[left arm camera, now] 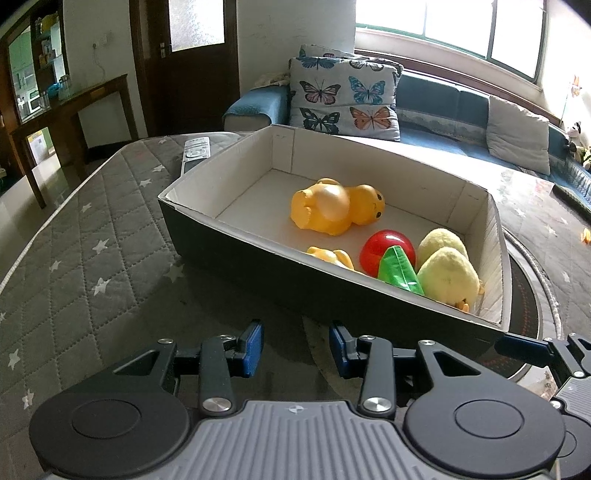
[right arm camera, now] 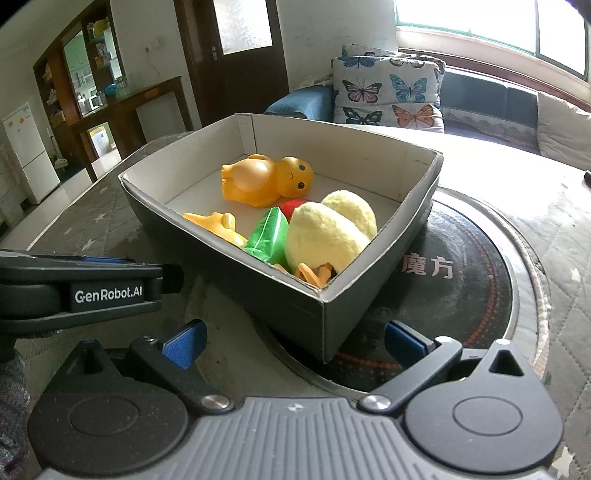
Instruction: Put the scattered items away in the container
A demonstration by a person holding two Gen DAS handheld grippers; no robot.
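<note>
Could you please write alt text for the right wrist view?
A dark cardboard box holds an orange toy duck, a yellow plush chick, a green inflatable toy and a red ball. The open right gripper hovers before it.

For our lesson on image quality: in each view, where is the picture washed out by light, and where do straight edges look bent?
Left wrist view: the window is blown out white; the box rim bows outward, fisheye distortion. Right wrist view: glare bleaches the window and the quilted cover beyond the box; the dark corners are lens vignetting.
</note>
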